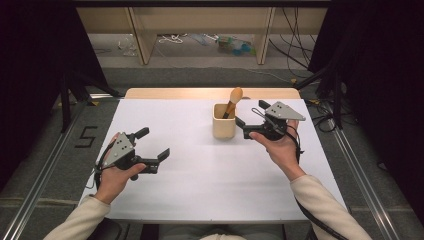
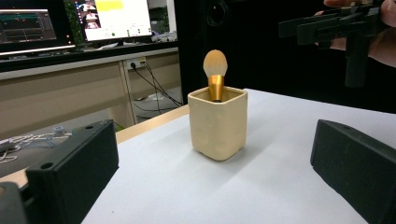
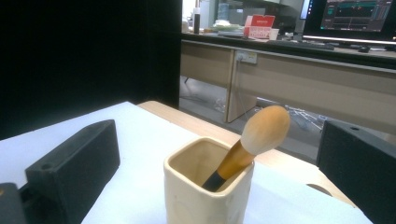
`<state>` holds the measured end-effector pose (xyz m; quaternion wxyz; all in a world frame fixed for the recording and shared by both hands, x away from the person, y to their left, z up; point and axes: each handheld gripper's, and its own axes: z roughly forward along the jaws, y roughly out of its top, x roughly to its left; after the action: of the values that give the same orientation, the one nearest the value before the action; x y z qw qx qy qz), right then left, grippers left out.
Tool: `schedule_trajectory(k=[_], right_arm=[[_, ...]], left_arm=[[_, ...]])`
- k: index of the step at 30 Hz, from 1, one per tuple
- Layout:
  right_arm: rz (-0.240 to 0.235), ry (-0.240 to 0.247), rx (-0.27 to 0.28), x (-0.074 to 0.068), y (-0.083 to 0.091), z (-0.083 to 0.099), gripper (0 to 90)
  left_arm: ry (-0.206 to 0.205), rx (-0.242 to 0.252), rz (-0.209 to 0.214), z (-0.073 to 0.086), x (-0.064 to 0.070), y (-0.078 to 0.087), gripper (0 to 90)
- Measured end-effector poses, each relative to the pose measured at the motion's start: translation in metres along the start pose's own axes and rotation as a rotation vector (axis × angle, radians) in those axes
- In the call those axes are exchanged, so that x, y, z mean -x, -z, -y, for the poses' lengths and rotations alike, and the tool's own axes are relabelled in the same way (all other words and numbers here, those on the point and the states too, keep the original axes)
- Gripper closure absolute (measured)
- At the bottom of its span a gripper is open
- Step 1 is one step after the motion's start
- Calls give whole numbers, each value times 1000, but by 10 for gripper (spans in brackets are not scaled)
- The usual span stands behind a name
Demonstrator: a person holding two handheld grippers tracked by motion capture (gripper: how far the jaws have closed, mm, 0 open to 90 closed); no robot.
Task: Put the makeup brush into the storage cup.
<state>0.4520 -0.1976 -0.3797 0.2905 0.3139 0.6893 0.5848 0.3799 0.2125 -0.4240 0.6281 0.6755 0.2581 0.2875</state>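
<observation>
A cream square ceramic cup stands upright toward the far right of the white bench, and a makeup brush with a gold ferrule and pale rounded head leans inside it, bristles up, so it can be picked out from above. The right gripper sits just beside the cup, fingers wide apart and empty, probably lining up on the brush. The left gripper waits well apart, also spread and empty.

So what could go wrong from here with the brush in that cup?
The right gripper sits open, close beside the cup; closing in could nudge or tip the freestanding cup. The makeup brush leans against the rim, so a grab at its soft head might slip or drag the cup along. The left gripper is too far off to steady it.
</observation>
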Motion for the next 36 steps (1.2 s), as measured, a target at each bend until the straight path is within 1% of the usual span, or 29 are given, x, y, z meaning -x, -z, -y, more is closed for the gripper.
schedule_trajectory(k=[2, 3, 4, 5, 6, 8, 9, 10, 11, 13, 14, 15, 16, 17, 18, 19, 20, 21, 23, 24, 25, 26, 27, 29, 32, 33, 34, 35, 36], right_arm=[[0, 3, -5, 0, 2, 0, 4], [-1, 12, 2, 0, 3, 0, 4], [-5, 0, -15, 0, 6, 0, 4], [-3, 13, 11, 0, 7, 1, 4], [-2, 1, 9, -1, 9, 1, 4], [-6, 14, 7, 0, 13, 1, 9], [-12, -4, 7, -2, 15, 2, 9], [-12, -4, 7, -2, 15, 2, 9], [-20, -5, 4, -3, 19, 3, 9], [-19, 6, 7, -3, 20, 3, 9], [-28, 8, 8, -5, 24, 4, 9], [-29, -1, 5, -6, 26, 4, 9], [-32, 12, 25, -6, 27, 4, 9], [-52, -2, -2, -8, 30, 4, 9], [-52, -2, -2, -8, 30, 4, 9], [-52, 7, 29, -8, 33, 5, 11], [-52, 7, 29, -8, 33, 5, 11], [-61, 3, 24, -9, 37, 6, 12], [-57, 7, 28, -10, 38, 6, 12], [-74, -13, 15, -13, 43, 7, 12], [-78, -15, 12, -14, 45, 7, 13], [-73, -11, 24, -14, 46, 8, 13], [-73, -11, 24, -14, 46, 8, 13], [-87, -13, 20, -16, 52, 8, 14], [-91, -15, 25, -17, 55, 10, 14], [-98, -16, 13, -17, 57, 10, 15], [-95, -16, 22, -18, 57, 12, 15], [-100, -15, 13, -19, 60, 13, 15], [-102, -17, 20, -20, 61, 14, 15]], left_arm=[[-1, 0, 0, 0, 0, 0, 6], [0, -2, -1, 0, 0, 0, 6], [-2, -4, -1, 0, 0, 0, 6], [-1, -2, 0, 0, 0, 0, 6], [0, -2, 0, 0, 0, 0, 6], [0, 1, -1, 0, 0, 0, 6], [0, 1, -1, 0, 0, 0, 6], [-1, -1, -1, 0, 0, 0, 6], [0, 2, 0, 0, 0, 0, 6], [0, 1, 0, 0, 0, 0, 6], [1, 0, -1, 0, 0, 0, 6], [1, 0, -1, 0, 0, 0, 5], [0, 0, 0, 0, 0, 0, 5], [0, 0, 0, 0, 0, 0, 5], [0, 0, 0, 0, 0, 0, 5], [2, 2, -2, 0, 0, 0, 5], [0, 2, -2, 0, 0, 0, 5], [0, 0, -2, 0, 0, 0, 5], [1, -1, -3, 0, 0, 1, 5], [1, 1, -2, 0, 0, 0, 5], [2, 3, -1, 0, 0, 0, 5], [2, 3, -1, 0, 0, 0, 5], [1, 1, -1, 0, 0, 0, 5], [1, -1, -2, 0, 0, 1, 5], [1, -2, -2, -1, 0, 1, 5], [1, 0, -1, -1, 0, 1, 5], [2, 0, -1, 0, 0, 1, 5], [1, -1, -1, 0, 0, 1, 5], [3, 0, -1, 0, 0, 1, 5]])
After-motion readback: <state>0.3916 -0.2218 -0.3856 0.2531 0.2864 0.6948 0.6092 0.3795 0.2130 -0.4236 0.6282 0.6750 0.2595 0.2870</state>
